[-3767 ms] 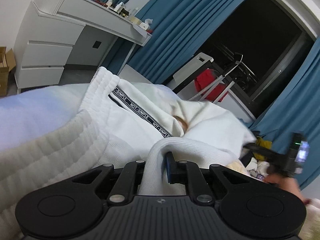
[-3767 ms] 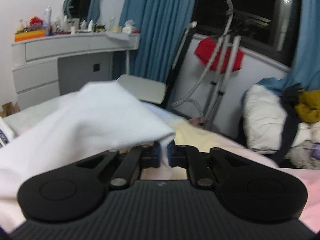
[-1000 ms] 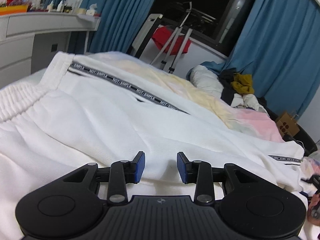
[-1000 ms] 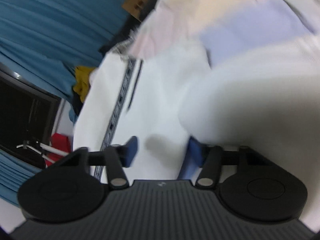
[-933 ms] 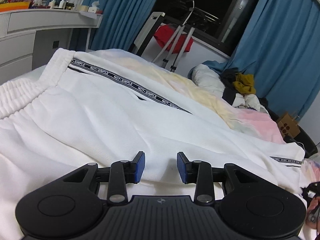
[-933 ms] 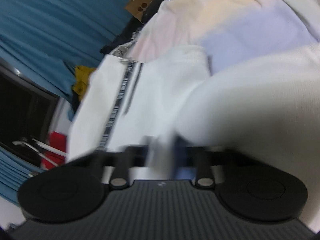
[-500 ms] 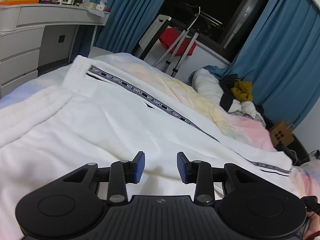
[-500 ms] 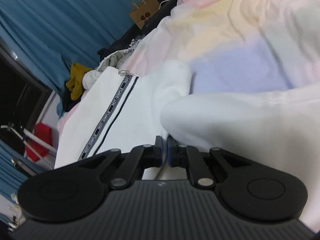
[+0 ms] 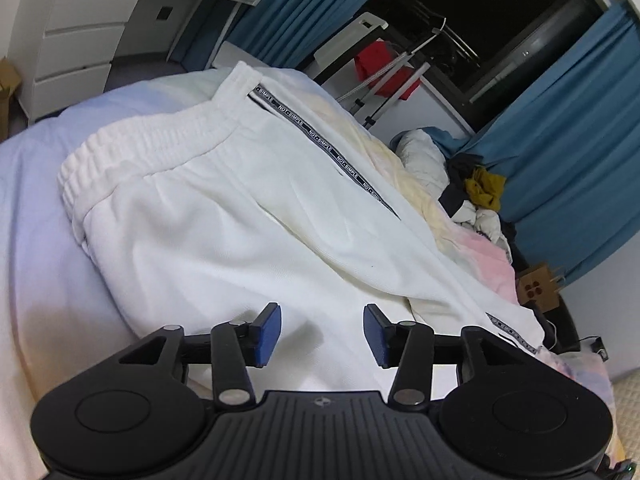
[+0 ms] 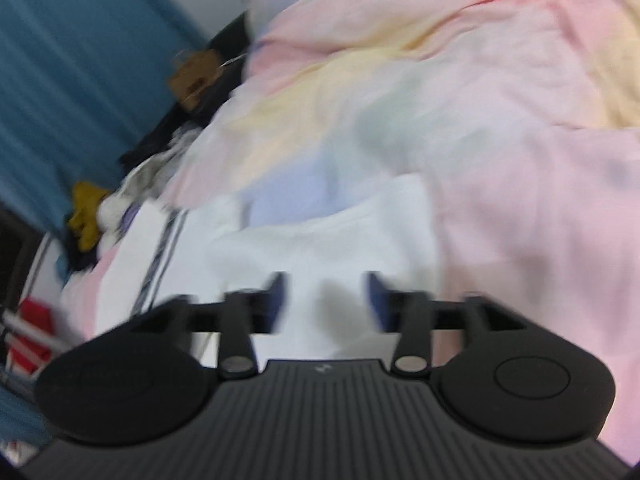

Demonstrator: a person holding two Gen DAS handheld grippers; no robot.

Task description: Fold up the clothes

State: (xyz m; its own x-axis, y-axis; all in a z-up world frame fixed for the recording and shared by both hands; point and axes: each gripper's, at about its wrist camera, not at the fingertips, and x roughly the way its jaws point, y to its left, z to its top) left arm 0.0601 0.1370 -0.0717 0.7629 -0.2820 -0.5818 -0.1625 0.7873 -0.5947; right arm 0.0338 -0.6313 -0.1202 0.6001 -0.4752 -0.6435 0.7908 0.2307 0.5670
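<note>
White trousers (image 9: 248,216) with a black lettered side stripe lie spread along the bed, waistband at the upper left. My left gripper (image 9: 320,334) is open and empty, just above the cloth near its near edge. In the blurred right wrist view the trousers' leg end (image 10: 332,240) lies flat on the pastel bedsheet (image 10: 500,128). My right gripper (image 10: 326,300) is open and empty right above that leg end.
A white dresser (image 9: 80,40) stands at the far left. A drying rack with a red cloth (image 9: 384,68) stands by the dark window and blue curtains (image 9: 572,152). A heap of clothes (image 9: 480,196) and a brown paper bag (image 9: 538,292) lie beside the bed.
My right gripper was shut on the white cloth half a second ago and has opened, leaving the leg end on the sheet. My left gripper has risen and tilted, staying open.
</note>
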